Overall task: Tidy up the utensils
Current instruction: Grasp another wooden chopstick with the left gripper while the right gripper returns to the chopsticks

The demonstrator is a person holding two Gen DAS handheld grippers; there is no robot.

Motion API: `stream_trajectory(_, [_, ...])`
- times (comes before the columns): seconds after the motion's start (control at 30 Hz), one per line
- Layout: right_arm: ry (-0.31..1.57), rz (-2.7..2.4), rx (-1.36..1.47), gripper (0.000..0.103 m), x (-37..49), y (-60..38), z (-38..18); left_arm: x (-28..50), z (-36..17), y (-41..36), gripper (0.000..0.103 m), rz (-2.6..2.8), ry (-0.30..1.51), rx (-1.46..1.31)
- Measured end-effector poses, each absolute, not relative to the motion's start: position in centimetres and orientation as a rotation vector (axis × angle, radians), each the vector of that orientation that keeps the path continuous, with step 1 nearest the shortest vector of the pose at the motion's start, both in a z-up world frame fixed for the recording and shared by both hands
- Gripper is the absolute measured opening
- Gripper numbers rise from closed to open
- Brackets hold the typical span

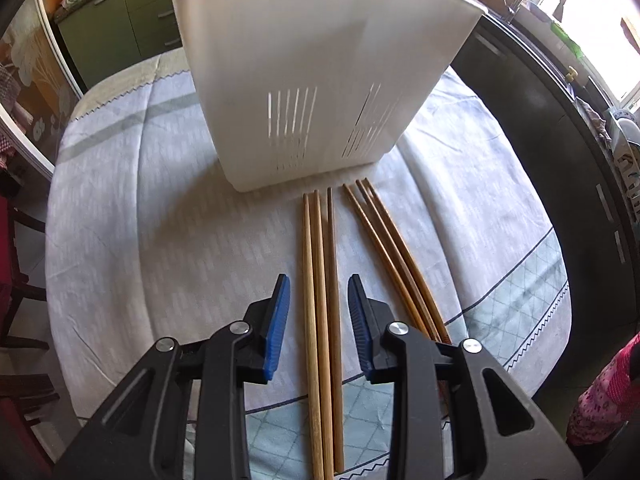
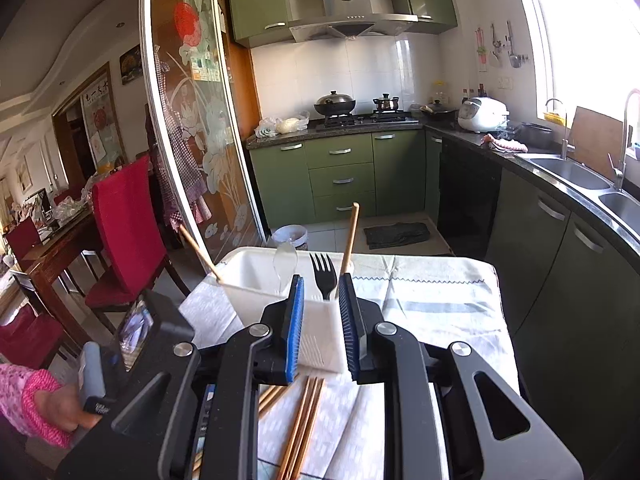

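A white slotted utensil holder [image 1: 316, 68] stands on the clothed table. In front of it lie three wooden chopsticks [image 1: 320, 280] side by side and another bundle [image 1: 392, 256] to their right. My left gripper [image 1: 318, 292] is open, low over the table, its blue pads on either side of the three chopsticks. In the right wrist view the holder [image 2: 320, 340] contains a black fork [image 2: 323, 274], a clear plastic spoon [image 2: 285, 260] and two upright wooden chopsticks [image 2: 350, 236]. My right gripper [image 2: 320, 308] is open and empty above the table, raised before the holder. Chopsticks [image 2: 304, 420] lie below it.
The table has a pale patterned cloth [image 1: 140, 208]. Dark kitchen cabinets [image 1: 540, 112] run along the right. Red chairs [image 2: 124, 232] and a glass sliding door [image 2: 188, 120] stand left. A sink [image 2: 572, 168] and stove [image 2: 360, 116] are beyond the table.
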State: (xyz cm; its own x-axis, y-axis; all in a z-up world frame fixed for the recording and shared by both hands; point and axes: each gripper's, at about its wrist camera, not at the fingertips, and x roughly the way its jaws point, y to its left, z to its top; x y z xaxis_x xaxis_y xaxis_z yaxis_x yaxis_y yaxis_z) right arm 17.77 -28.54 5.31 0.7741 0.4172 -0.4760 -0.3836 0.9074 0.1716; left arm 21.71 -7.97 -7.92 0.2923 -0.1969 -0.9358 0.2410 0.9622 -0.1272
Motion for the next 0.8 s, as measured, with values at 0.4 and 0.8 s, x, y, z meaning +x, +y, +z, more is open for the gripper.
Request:
stream_trajectory(0.4, [0.700, 0.403, 0.182, 0.019, 14.5, -32.2, -4.1, 22.6, -10.0, -8.6, 0.019, -0.218, 1.264, 0.132])
stream_trajectory(0.8, [0.738, 0.399, 0.238, 0.032, 14.2, -33.2, -6.0, 22.8, -11.5, -11.0, 0.017, -0.221, 1.282, 0.189])
